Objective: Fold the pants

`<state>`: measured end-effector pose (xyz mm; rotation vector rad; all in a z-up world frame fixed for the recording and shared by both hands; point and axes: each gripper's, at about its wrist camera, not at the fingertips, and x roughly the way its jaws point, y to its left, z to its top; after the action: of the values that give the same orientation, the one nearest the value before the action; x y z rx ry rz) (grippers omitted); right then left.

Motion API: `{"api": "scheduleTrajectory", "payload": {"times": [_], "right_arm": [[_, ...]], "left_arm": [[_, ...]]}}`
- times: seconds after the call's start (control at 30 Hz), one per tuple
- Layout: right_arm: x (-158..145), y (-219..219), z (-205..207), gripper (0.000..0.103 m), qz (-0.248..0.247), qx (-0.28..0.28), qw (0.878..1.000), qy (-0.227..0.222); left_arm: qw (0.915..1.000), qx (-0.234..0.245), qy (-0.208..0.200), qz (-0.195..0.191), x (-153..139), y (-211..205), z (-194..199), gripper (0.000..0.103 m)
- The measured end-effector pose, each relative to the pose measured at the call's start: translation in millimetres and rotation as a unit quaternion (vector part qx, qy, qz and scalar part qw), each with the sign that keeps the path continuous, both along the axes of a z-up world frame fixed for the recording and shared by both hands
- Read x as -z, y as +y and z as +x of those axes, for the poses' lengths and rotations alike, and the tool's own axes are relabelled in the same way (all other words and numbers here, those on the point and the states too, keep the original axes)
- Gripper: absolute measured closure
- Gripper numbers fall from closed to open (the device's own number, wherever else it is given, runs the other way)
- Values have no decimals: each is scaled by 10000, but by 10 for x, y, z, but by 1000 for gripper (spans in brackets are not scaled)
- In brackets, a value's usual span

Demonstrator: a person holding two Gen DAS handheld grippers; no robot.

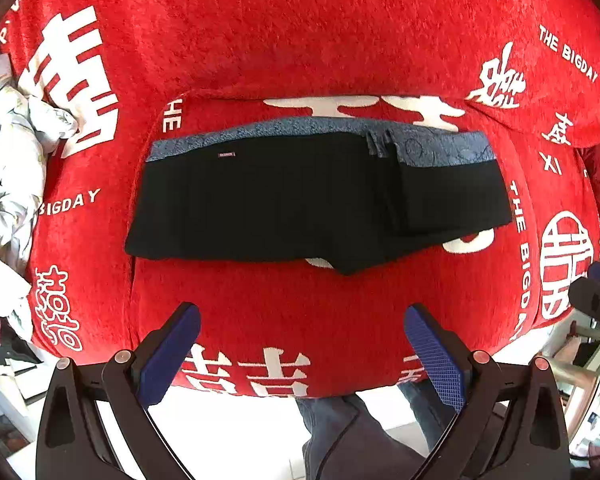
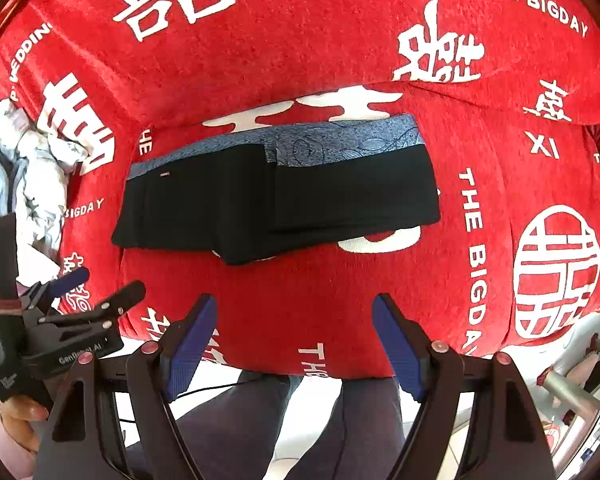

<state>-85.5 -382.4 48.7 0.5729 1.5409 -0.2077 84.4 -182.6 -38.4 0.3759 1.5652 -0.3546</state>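
Observation:
Black pants [image 1: 300, 204] with a grey-blue patterned waistband lie folded into a compact flat bundle on a red sofa seat [image 1: 300, 312]. In the right wrist view the same pants [image 2: 284, 204] lie ahead of the fingers. My left gripper [image 1: 302, 344] hangs open above the seat's front edge, short of the pants, nothing between its blue pads. My right gripper [image 2: 294, 340] is also open and empty, near the front edge. The left gripper [image 2: 76, 300] shows at the left of the right wrist view, held by a hand.
The red cover with white lettering spans the sofa seat and backrest [image 1: 300, 40]. Crumpled white and grey fabric [image 1: 8, 160] is piled at the left. A person's legs in dark trousers [image 2: 300, 420] stand below the seat. A metal frame [image 2: 568, 388] is at the lower right.

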Motion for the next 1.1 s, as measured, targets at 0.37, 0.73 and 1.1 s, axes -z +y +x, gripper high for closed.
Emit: {"api": "scheduleTrajectory", "payload": {"times": [0.37, 0.73, 1.1], "right_arm": [[-44, 70, -29, 21, -154, -232, 9996, 69], [-171, -73, -4, 21, -430, -300, 9986, 18], [-121, -77, 1, 21, -495, -367, 9979, 176]], "left_arm": [[9998, -99, 66, -138, 72, 6, -48, 1], [9992, -144, -16, -362, 49, -149, -49, 1], [9991, -225, 66, -355, 187, -119, -26, 1]]}}
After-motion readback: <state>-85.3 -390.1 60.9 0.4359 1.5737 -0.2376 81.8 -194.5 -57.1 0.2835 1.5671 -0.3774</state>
